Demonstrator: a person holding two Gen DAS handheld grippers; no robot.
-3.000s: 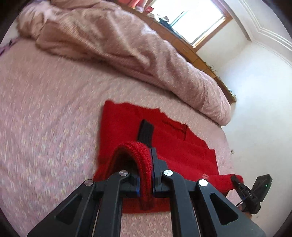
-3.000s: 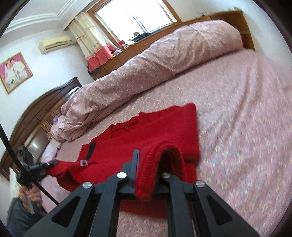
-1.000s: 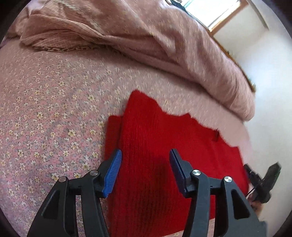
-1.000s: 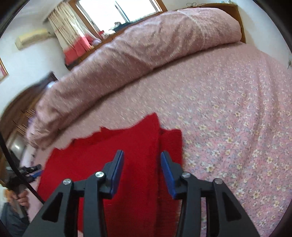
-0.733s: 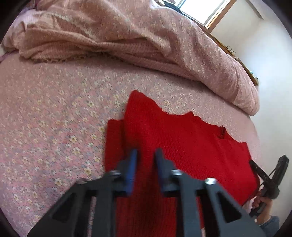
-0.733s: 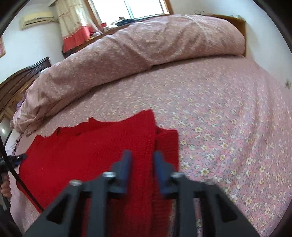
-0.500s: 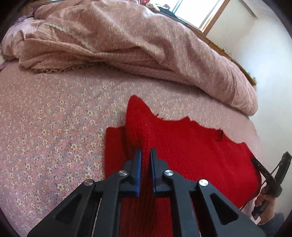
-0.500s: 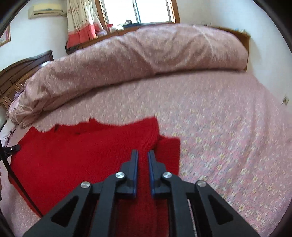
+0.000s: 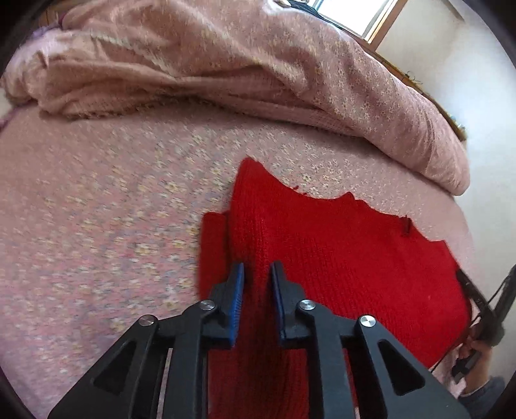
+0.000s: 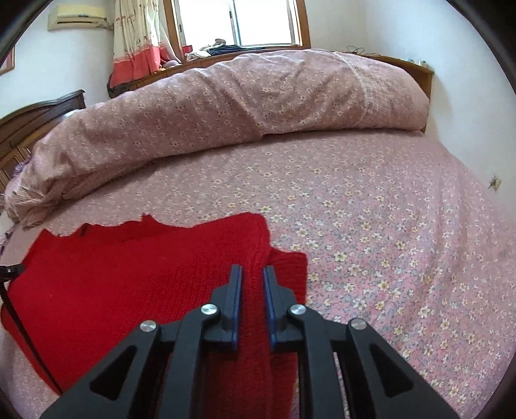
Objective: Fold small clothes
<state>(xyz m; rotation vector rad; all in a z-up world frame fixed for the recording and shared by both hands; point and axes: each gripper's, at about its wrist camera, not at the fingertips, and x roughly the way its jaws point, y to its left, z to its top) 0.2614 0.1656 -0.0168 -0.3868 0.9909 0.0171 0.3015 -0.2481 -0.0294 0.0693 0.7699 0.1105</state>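
A red knit sweater (image 9: 338, 254) lies folded flat on the pink flowered bedsheet (image 9: 113, 199). My left gripper (image 9: 257, 274) sits over the sweater's left end, its jaws a narrow gap apart with a ridge of red knit between them. My right gripper (image 10: 252, 274) sits over the sweater's right end (image 10: 145, 274), jaws likewise close together around a ridge of knit. A lower layer of the sweater sticks out beside each gripper.
A rolled pink quilt (image 10: 225, 96) lies along the far side of the bed. A wooden headboard (image 10: 35, 119) stands at the left, a window (image 10: 264, 22) and curtain behind. The right gripper and the hand holding it show at the left wrist view's right edge (image 9: 483, 309).
Three seconds ago both grippers held up a sweater edge. It was then laid down and let go with jaws wide. The jaws have since closed in on the folded ends.
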